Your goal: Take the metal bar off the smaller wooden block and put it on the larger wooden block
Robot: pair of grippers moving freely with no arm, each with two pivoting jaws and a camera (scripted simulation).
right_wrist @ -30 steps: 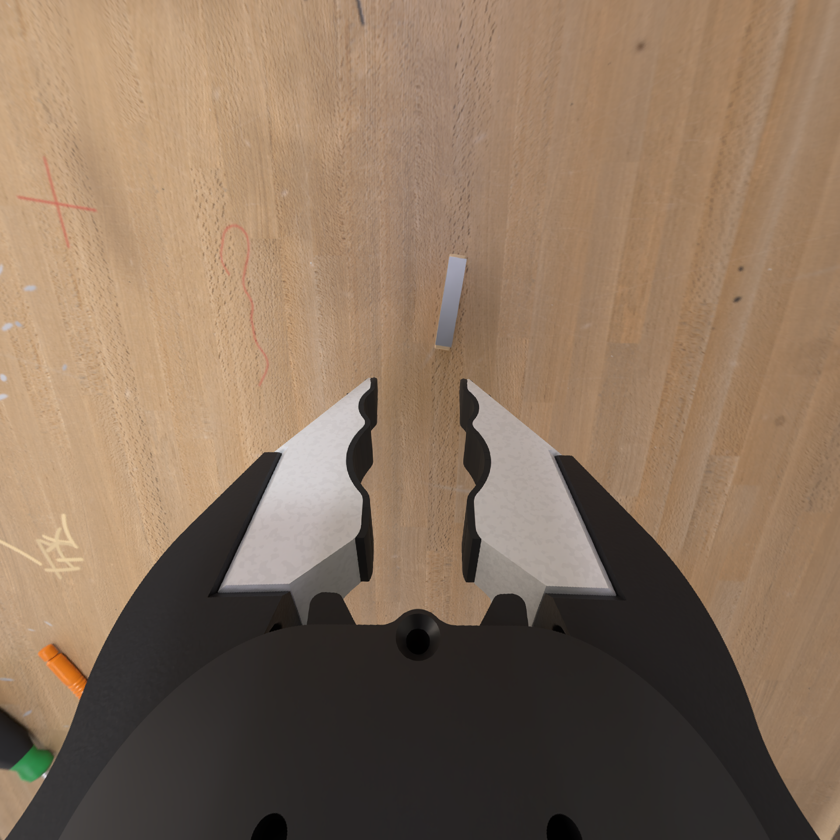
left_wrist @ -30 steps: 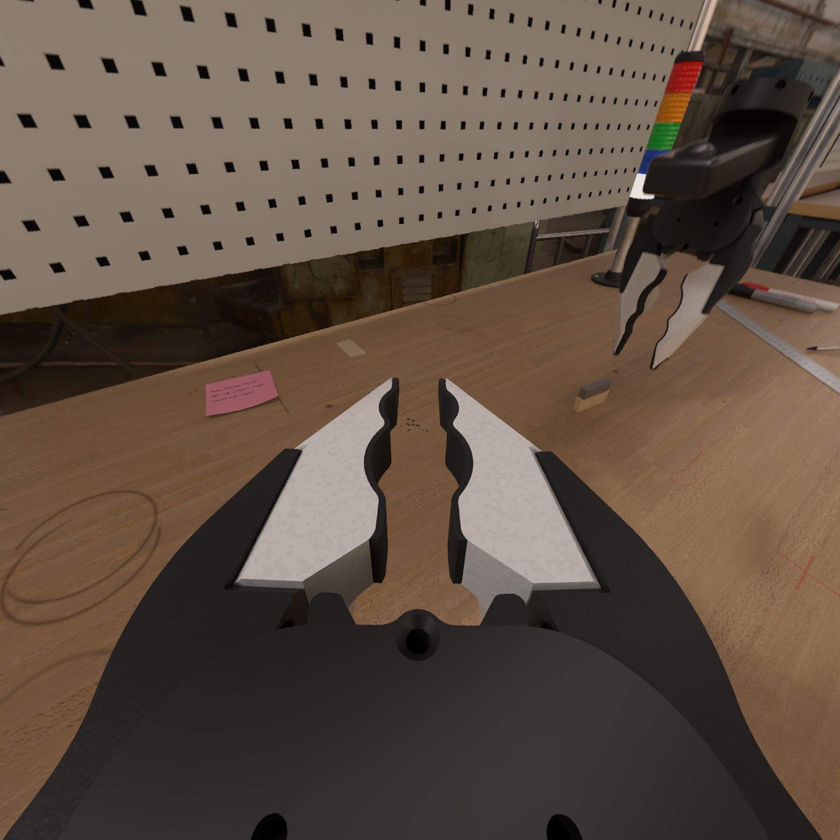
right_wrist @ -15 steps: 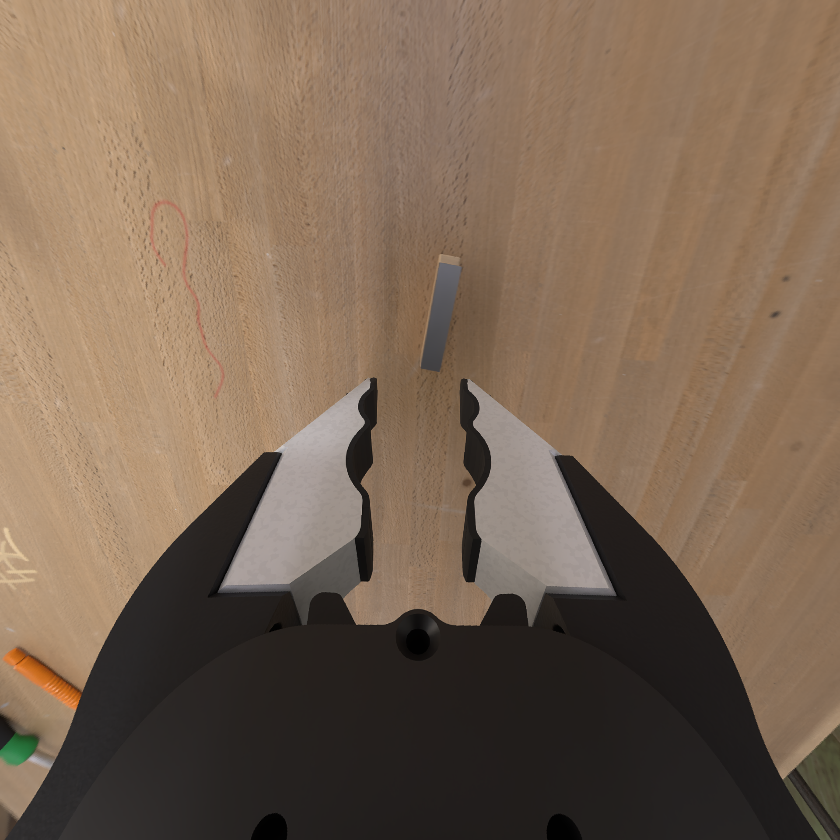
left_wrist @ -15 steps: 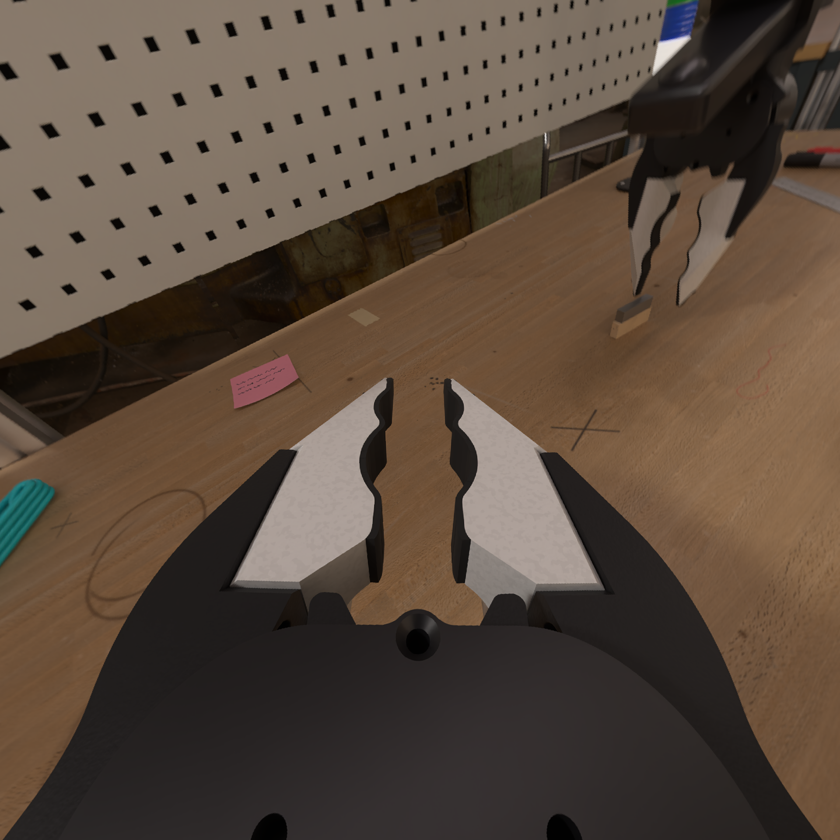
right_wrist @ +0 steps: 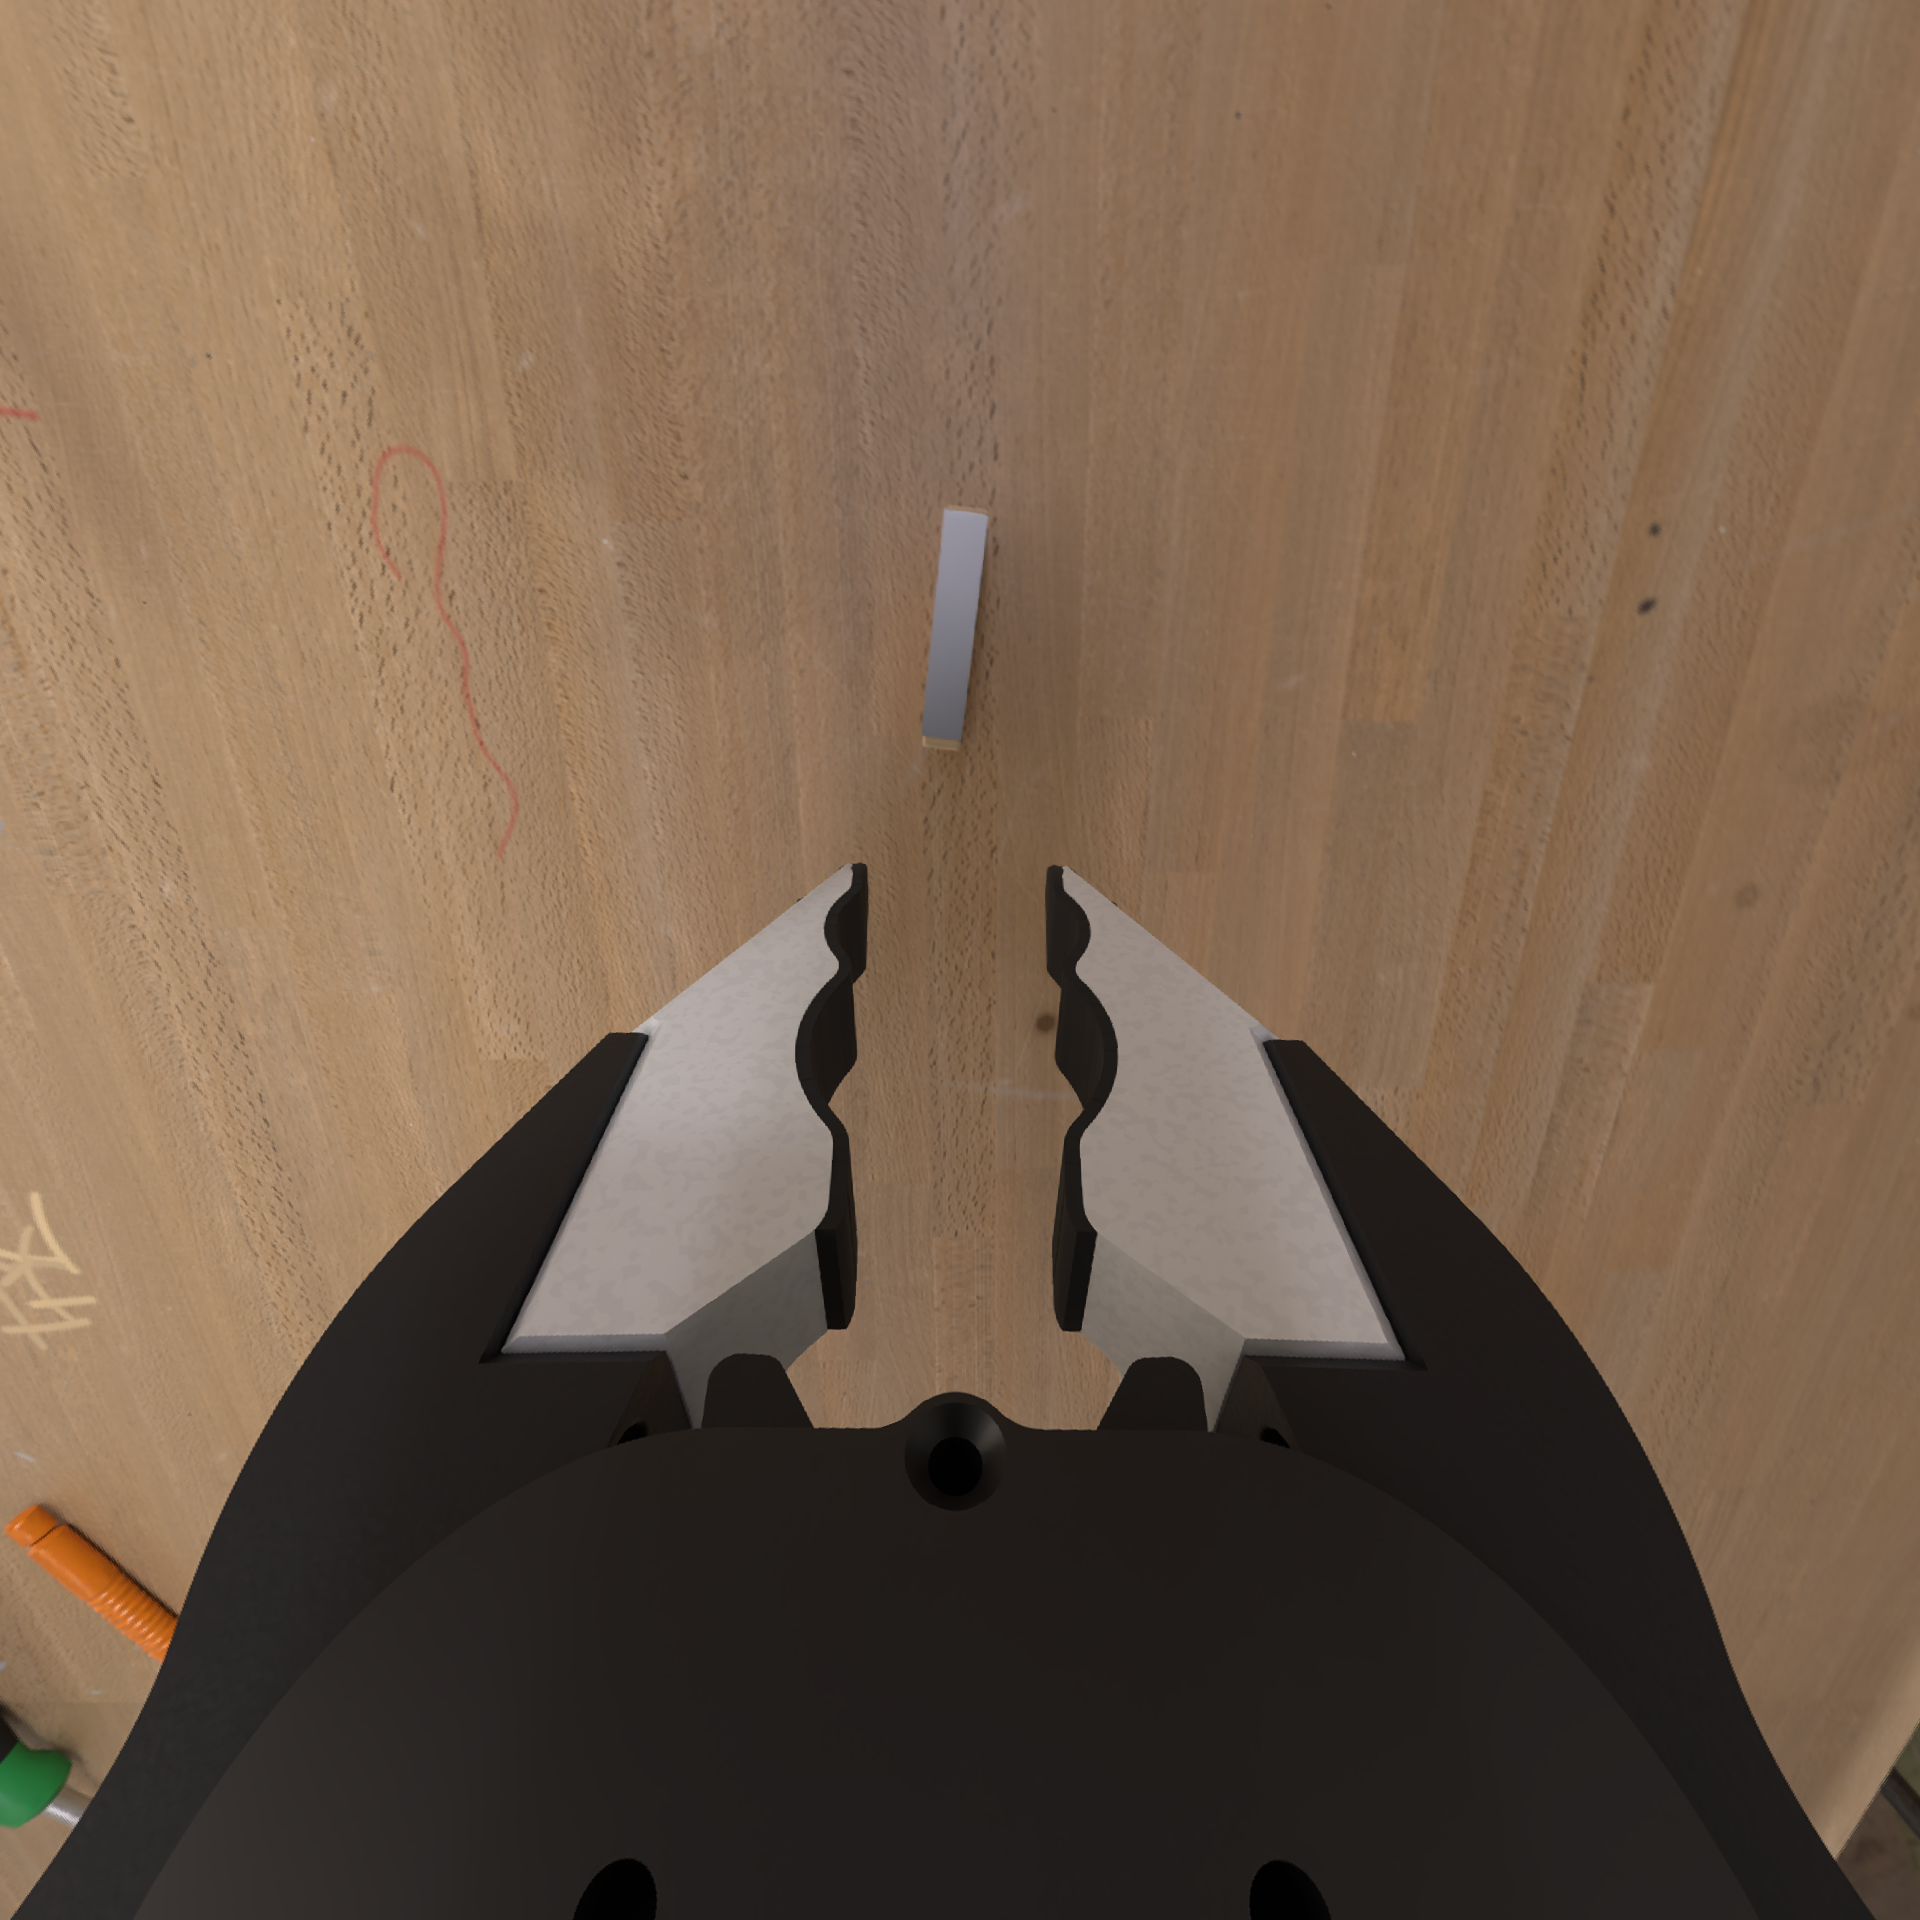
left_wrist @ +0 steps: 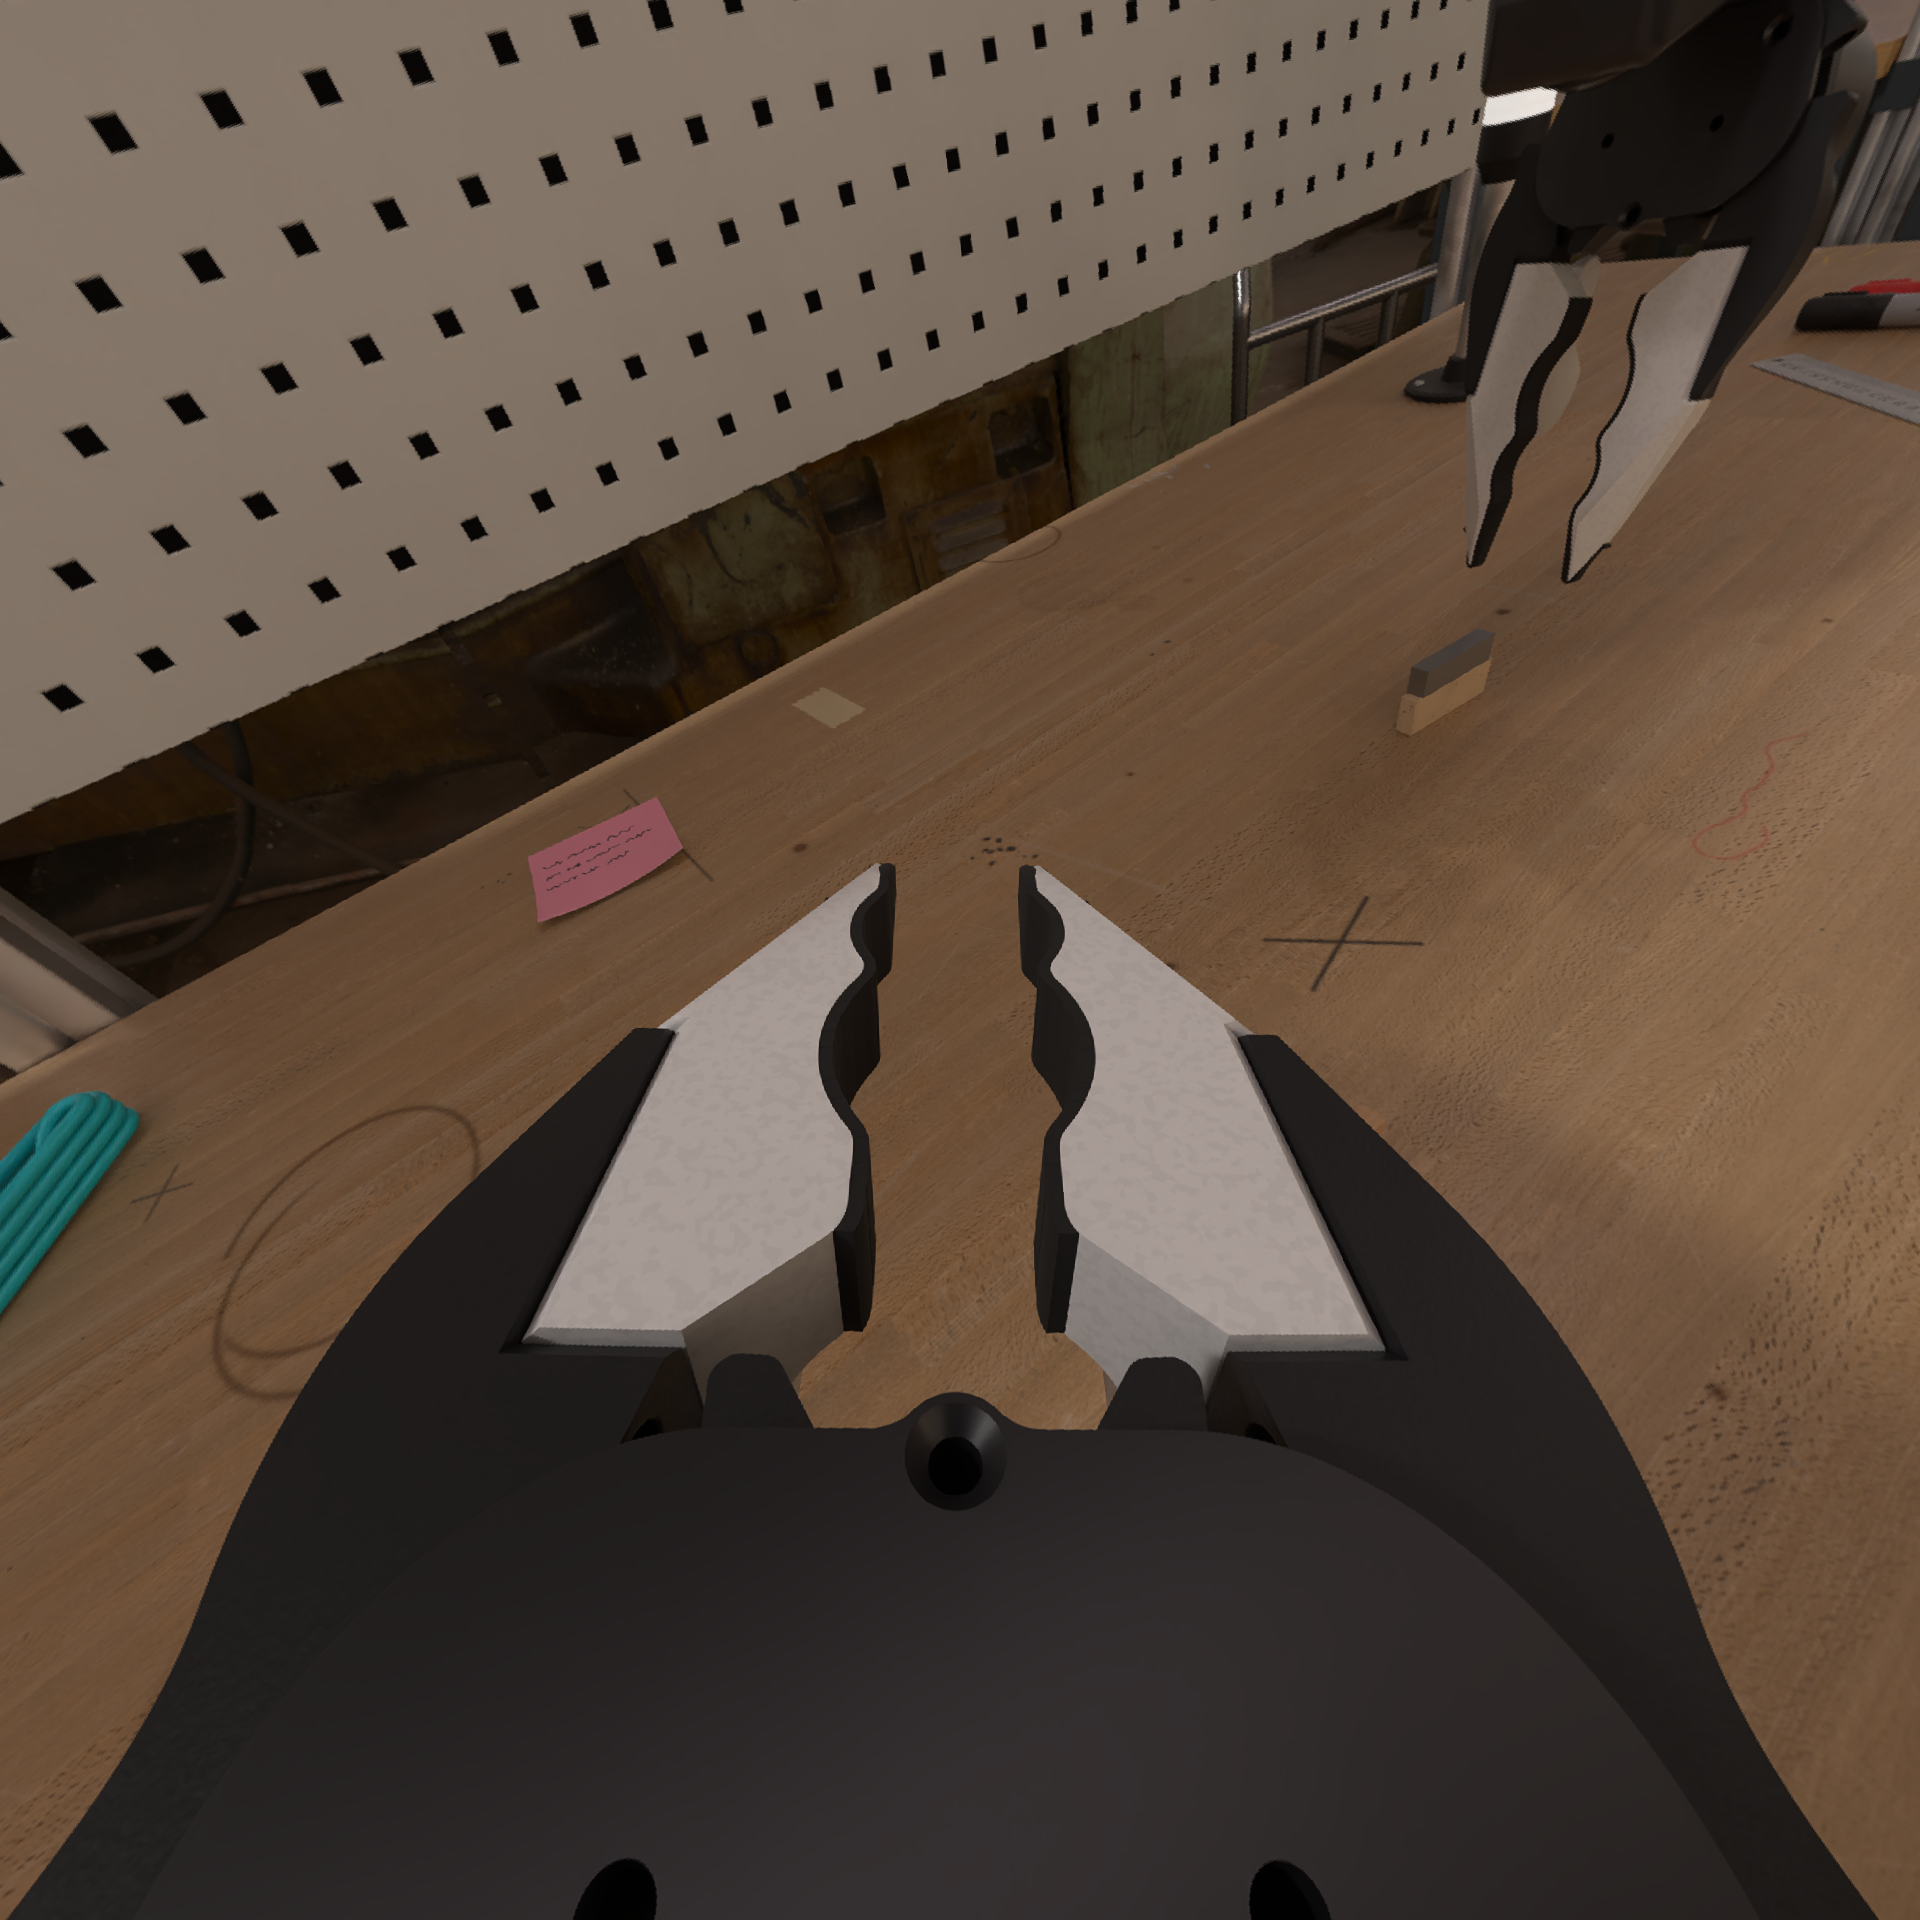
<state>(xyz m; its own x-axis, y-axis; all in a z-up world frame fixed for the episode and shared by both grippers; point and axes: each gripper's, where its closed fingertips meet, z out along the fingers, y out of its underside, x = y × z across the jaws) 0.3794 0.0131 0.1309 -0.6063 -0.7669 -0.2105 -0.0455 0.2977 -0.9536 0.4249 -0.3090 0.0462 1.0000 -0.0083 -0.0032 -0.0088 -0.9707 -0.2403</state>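
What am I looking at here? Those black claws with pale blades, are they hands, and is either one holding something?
They are two grippers, each with two fingers that pinch. Each carries a camera looking forward along its fingers, so each picture is one gripper's own view.

In the left wrist view, the left gripper fills the foreground, open and empty, low over a wooden workbench. Farther off on the right hangs the right gripper, also open, above a small wooden block with a grey metal bar lying on top.

The right wrist view looks straight down: the same bar appears just ahead of its fingertips, not yet touched.

Also on the bench: a pink note, a teal object, markers, a ruler and an orange tool. Behind stands a pegboard. The larger block is not in view.
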